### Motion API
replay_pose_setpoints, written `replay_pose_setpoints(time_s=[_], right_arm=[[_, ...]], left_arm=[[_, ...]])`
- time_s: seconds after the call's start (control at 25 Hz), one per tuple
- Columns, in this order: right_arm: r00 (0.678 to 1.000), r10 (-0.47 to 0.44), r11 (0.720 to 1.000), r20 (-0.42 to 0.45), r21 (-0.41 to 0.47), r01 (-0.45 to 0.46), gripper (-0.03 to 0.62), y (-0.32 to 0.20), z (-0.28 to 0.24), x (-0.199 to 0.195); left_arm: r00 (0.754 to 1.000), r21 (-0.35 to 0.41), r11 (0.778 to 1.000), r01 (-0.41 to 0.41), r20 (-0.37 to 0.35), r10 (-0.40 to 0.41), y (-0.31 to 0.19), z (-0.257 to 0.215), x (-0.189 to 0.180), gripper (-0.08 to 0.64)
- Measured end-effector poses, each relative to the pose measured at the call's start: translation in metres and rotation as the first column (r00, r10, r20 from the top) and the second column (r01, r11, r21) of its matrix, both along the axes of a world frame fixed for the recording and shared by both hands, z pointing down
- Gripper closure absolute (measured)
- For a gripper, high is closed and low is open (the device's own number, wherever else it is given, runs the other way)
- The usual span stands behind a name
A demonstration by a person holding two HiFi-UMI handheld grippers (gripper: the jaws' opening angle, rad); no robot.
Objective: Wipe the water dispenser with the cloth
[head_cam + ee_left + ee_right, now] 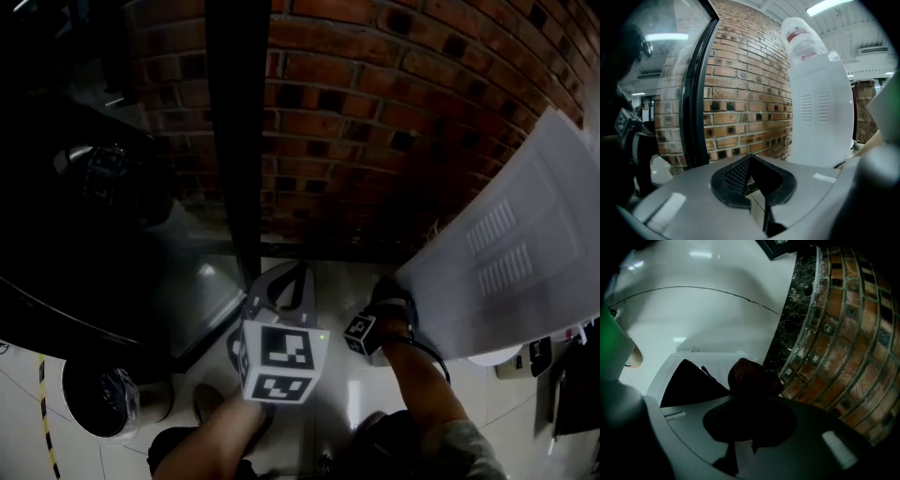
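Low by the brick wall [375, 112], right gripper [389, 292], clamped on cloth [752, 376], faces dispenser [506, 262], tall side just ahead; left gripper [286, 281], closed and empty, sits farther off.

The head view is dim: its left side sinks into black, the red brick wall [394, 122] glows dully, and only the tall white plastic water dispenser [525, 262] catches light. My left gripper view is brighter, lit by white ceiling strip lights [827, 5] mirrored in the black-framed glass pane [661, 36]. Its straight lines bow toward dark corners. My right gripper view is murky: soft glare on a glossy white surface [703, 296], a green blur at the left edge, the dark crumpled cloth [751, 376] a silhouette.
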State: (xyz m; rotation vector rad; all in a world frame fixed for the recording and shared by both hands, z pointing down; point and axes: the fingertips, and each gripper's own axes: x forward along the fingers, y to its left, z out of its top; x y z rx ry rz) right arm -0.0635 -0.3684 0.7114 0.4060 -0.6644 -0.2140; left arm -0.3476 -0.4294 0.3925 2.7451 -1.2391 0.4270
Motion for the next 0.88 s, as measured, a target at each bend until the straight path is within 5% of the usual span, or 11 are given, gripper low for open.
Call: replay_pose_setpoints(time_s=[0.28, 0.56, 0.68, 0.88], right_arm=[[1.0, 0.021, 0.999, 0.008, -0.024, -0.021, 0.528, 0.004, 0.013, -0.002], [0.991, 0.015, 0.987, 0.134, 0.156, -0.036, 0.526, -0.003, -0.05, -0.036], [0.985, -0.032, 0.952, 0.169, 0.304, -0.022, 0.526, -0.012, -0.12, -0.053], [0.984, -0.109, 0.856, 0.14, 0.516, 0.021, 0.526, -0.005, -0.266, -0.063]], left_arm=[[1.0, -0.023, 1.0, -0.013, 0.027, 0.014, -0.003, 0.01, -0.004, 0.56], [1.0, 0.009, 1.0, -0.02, 0.006, 0.02, 0.005, -0.007, -0.006, 0.56], [1.0, 0.031, 0.999, -0.03, 0.009, 0.03, 0.011, -0.012, -0.004, 0.56], [0.999, 0.043, 0.998, -0.047, -0.017, 0.048, 0.02, -0.02, 0.011, 0.56]])
